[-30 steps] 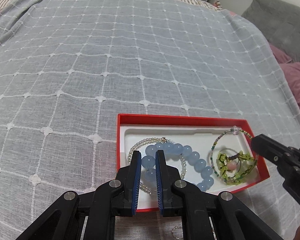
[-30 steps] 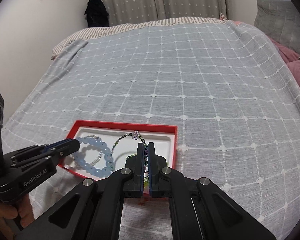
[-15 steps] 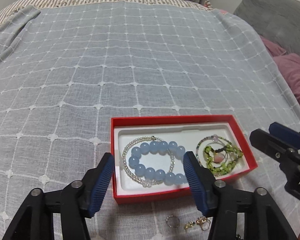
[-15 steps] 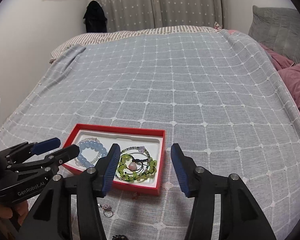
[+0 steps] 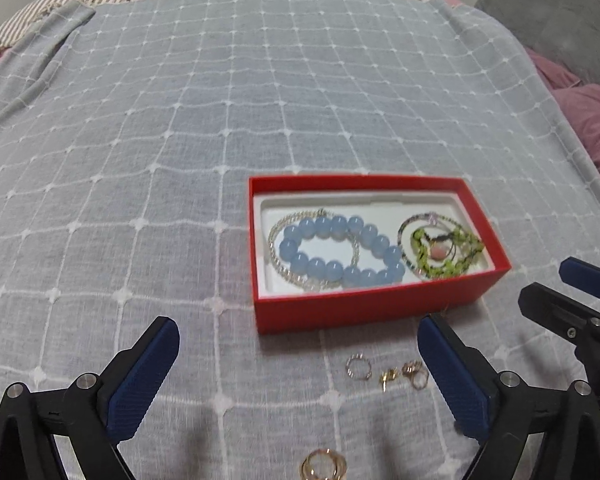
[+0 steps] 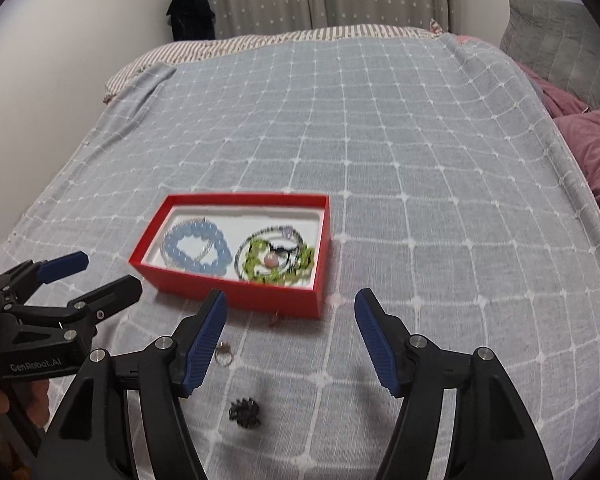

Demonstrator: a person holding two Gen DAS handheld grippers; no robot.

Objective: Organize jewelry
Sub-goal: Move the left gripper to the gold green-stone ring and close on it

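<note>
sitting already in the red box (image 5: pixel 364 312) are the bracelets (image 5: pixel 342 252); small rings (image 5: pixel 384 372) are still waiting outside, both grippers (image 5: pixel 298 360) (image 6: pixel 290 336) hanging wide open, holding nothing.

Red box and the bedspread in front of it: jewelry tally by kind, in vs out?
In the red cardboard box:
Blue round-bead bracelet: 1
Pearl-white small-bead bracelet: 1
Green bead and dark cord bracelets, tangled: at least 2

Loose on the grey checked bedspread:
Gold and silver small pieces, rings or earrings: at least 4
Dark spiky piece: 1

Total: at least 9
</note>
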